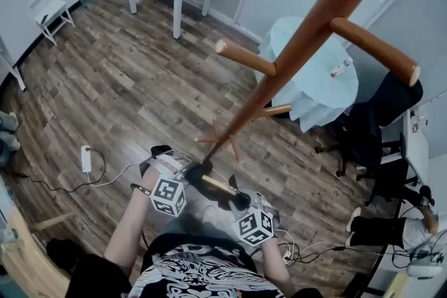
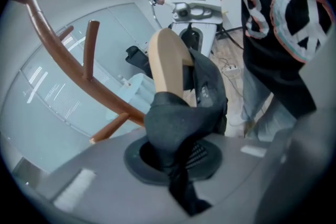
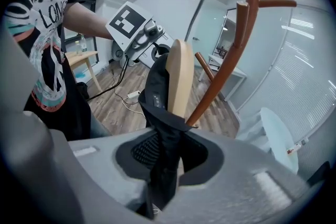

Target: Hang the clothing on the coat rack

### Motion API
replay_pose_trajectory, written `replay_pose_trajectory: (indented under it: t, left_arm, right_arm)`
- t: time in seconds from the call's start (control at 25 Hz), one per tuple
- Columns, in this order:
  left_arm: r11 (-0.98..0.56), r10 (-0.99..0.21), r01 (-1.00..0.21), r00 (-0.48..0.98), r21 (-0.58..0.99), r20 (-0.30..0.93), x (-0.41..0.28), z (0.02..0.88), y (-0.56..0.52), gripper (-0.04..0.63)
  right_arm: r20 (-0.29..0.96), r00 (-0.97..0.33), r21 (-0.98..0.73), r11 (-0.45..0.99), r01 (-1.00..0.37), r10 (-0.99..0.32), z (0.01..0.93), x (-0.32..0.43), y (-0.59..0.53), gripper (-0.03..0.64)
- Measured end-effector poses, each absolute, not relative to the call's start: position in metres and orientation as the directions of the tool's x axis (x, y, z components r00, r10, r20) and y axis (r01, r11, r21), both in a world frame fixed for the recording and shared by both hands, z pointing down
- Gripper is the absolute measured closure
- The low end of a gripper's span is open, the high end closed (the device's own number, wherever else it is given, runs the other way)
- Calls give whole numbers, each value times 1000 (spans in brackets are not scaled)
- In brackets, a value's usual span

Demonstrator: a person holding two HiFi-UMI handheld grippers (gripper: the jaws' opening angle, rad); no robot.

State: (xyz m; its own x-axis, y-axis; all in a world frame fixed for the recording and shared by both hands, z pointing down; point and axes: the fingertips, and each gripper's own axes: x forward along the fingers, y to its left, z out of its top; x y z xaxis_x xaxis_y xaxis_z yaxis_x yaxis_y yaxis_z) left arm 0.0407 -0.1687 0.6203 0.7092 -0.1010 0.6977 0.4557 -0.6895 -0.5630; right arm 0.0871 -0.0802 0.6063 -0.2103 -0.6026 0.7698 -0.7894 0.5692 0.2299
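Your left gripper (image 1: 191,172) is pinching the dark clothing (image 2: 173,118) over one end of the wooden hanger (image 3: 179,76). Your right gripper (image 1: 242,201) pinches the clothing at the other end, close beside the coat rack (image 1: 314,24).

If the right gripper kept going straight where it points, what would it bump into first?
Beyond the dark garment on the wooden hanger it grips, probably the left gripper; the coat rack stands close beside that line, depth unclear.

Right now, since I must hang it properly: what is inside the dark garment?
A pale wooden hanger shows inside the dark garment. Its ends are covered by cloth pinched in the left claw and right claw.
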Motion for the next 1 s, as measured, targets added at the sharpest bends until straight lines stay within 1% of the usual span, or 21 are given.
replay_pose_trajectory:
  t: [0.44,1.0]
  left_arm:
    - [-655,14,552,692,-516,722,40,655,-196,588]
    - [-581,188,697,617,-420,764,48,680,-227,588]
  right_arm:
    - [790,-187,192,525,-829,-583,634,76,-105,545]
    - [805,-155,129,424,-896,-573,649,66,-132,545]
